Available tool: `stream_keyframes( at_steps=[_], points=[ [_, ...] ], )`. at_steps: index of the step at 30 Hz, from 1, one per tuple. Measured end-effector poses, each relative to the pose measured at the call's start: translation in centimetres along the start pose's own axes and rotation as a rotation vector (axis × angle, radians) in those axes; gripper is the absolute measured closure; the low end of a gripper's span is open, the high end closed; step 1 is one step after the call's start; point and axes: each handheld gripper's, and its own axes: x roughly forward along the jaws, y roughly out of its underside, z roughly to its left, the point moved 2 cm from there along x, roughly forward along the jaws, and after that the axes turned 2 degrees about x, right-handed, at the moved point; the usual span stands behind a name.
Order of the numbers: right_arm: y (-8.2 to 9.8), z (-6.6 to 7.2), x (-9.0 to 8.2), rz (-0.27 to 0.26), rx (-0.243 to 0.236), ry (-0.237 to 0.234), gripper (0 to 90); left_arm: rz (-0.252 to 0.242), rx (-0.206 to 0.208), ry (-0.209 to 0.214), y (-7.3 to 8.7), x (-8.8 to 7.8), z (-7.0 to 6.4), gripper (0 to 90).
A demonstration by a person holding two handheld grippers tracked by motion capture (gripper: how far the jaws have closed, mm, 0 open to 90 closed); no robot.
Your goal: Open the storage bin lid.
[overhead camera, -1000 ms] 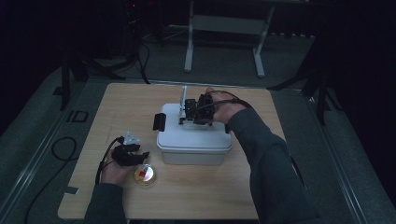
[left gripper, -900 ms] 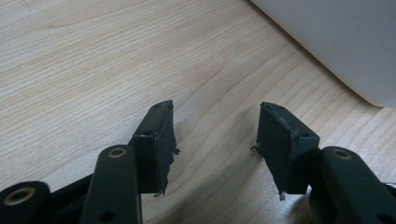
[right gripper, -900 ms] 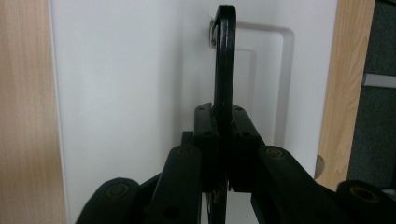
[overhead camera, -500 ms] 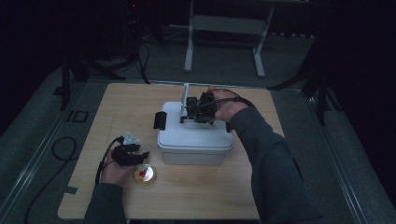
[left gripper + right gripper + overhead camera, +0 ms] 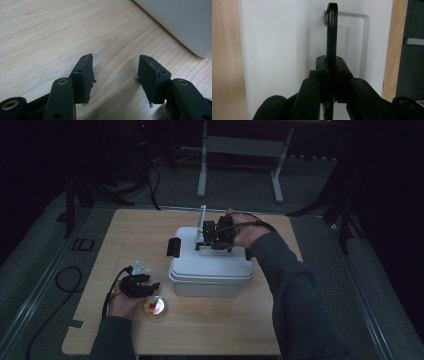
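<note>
Dark floor ringed the wooden table [image 5: 125,232], and you had the right gripper [image 5: 331,66] clamped on the black handle [image 5: 332,30] atop the white box [image 5: 210,270] mid-table. Your left gripper [image 5: 115,72] rested beside it, jaws apart, nothing between.

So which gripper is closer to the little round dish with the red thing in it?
Left. The left gripper rests on the table right beside the round dish. The right gripper is across the white box, clamped on its black handle.

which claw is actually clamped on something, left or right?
The right claw, shut on the box's black handle. The left claw is open over bare table.
</note>
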Motion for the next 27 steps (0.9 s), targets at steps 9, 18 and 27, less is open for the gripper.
stream_keyframes(
  at_steps=[9,18,27],
  points=[
    [0.5,-0.1,-0.5,0.003,0.008,0.001,84.3,0.001,0.0,0.0,0.0,0.0,0.0,46.8],
    [1.0,-0.2,-0.9,0.009,0.013,-0.001,84.3,0.001,0.0,0.0,0.0,0.0,0.0,46.7],
    [1.8,-0.4,-1.6,0.011,0.024,0.008,84.3,0.0,0.0,-0.001,0.0,0.0,0.0,46.7]
  ],
)
